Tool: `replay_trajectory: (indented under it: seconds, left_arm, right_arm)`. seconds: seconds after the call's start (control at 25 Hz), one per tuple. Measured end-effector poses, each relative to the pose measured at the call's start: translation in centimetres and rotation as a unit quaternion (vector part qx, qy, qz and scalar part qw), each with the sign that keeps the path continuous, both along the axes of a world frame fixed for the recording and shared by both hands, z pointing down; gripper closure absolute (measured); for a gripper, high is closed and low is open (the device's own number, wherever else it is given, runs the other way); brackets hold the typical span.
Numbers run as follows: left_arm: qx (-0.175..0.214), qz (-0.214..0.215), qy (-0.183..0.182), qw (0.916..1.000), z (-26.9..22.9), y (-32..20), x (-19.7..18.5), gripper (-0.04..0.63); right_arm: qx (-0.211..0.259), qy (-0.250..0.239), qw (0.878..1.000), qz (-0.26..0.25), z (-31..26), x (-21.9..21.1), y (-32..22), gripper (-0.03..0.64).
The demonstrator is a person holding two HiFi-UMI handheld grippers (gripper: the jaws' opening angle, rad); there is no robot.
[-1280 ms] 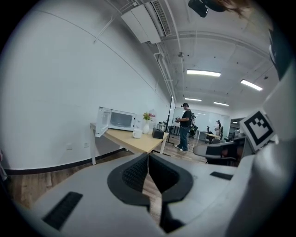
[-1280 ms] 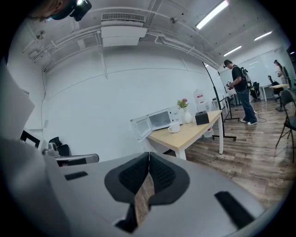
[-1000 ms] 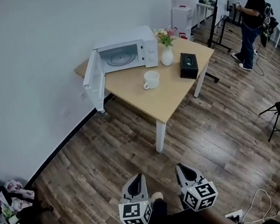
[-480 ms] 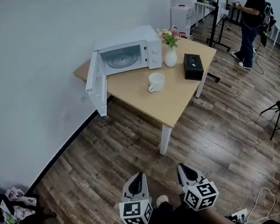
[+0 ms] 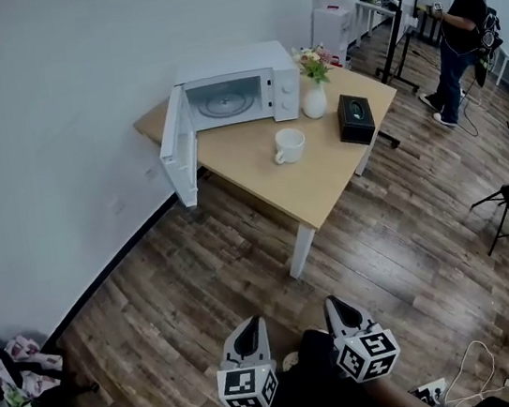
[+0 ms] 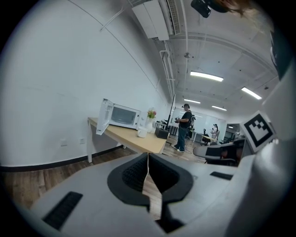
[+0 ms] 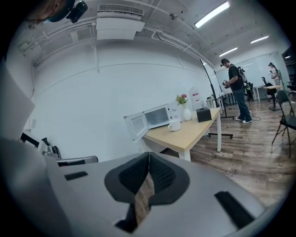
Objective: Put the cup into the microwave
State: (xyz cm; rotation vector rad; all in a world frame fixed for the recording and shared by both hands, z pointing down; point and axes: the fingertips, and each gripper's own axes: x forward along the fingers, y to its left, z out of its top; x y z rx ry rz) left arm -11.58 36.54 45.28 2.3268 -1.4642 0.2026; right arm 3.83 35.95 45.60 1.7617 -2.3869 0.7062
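Both tongs are shut with nothing in them: the left tongs [image 5: 250, 324] and the right tongs [image 5: 334, 302] hang side by side low in the head view, jaws pressed together, over bare wood floor [image 5: 200, 282]. Each gripper view shows its pads meeting with only floor behind them.

At about 12 o'clock from the tongs, well apart from them, stands the desk [image 5: 318, 183]. The cup [image 5: 289, 144] sits upright on it, untouched, its handle turned to roughly 8 o'clock. At 11 o'clock of the cup is the microwave [image 5: 233, 92], its door [image 5: 179, 157] swung fully open past the desk's left corner, the glass plate inside visible. A vase of flowers [image 5: 316, 98] stands at 1 o'clock of the cup and a black box [image 5: 355, 119] at 3 o'clock. Far off at 2 o'clock a person [image 5: 457, 35] stands by other furniture.

The step in hand looks to be the approach. To do it well, the person should close on the desk's near edge and open one pair of jaws before reaching. The cup is probably best taken across its wall or rim, clear of the handle. The cup should stay level on its way toward 11 o'clock, keeping off the open door and the vase.
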Motion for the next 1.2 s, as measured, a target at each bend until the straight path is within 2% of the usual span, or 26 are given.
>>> replay_trajectory:
  seconds: [0.4, 0.68, 1.2]
  left_arm:
    - [0.004, -0.047, 0.003, 0.9989, -0.1, -1.6, -3.3, 0.588]
    - [0.007, -0.048, -0.001, 0.9988, -0.2, -4.4, -3.4, 0.588]
    - [0.001, -0.046, -0.015, 0.9988, -0.3, -12.5, -4.0, 0.588]
  right_arm:
    - [0.001, 0.010, 1.000, -0.018, -0.1, -1.1, -2.8, 0.623]
    - [0.006, 0.013, 0.999, -0.035, -0.4, -2.0, -6.0, 0.623]
    - [-0.001, -0.005, 0.999, -0.041, -0.4, -3.0, -15.2, 0.623]
